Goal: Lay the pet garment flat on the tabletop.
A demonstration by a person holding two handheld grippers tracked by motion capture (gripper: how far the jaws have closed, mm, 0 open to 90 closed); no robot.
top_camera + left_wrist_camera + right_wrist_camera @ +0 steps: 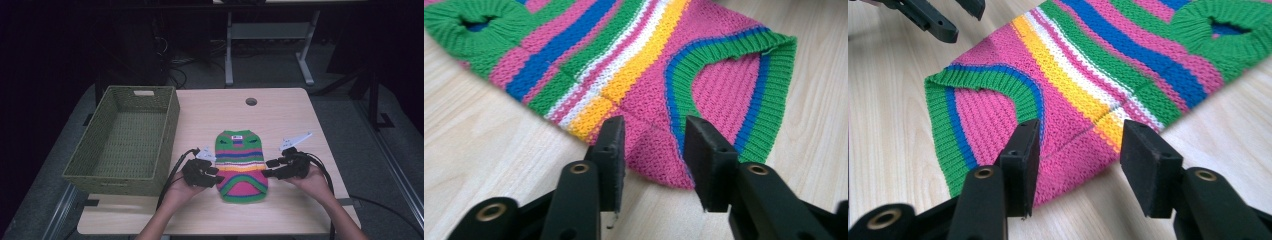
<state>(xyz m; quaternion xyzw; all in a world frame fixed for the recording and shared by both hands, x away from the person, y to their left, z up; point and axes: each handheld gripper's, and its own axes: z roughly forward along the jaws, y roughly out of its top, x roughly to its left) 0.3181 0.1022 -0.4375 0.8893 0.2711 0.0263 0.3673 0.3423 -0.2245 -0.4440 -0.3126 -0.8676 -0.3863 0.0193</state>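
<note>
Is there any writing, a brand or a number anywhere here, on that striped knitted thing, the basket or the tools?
Small white label at the far end of the striped knitted garment: dark marks on it, too small and blurred to read.
Green woven basket: no text to be seen.
Wooden table: no text to be seen.
Left gripper and right gripper: no lettering to be seen on their black jaws.

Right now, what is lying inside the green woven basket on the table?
The green woven basket looks empty: its woven floor shows bare in the high view. The near wall hides a strip of the floor just behind it, so something flat there could go unseen.
</note>
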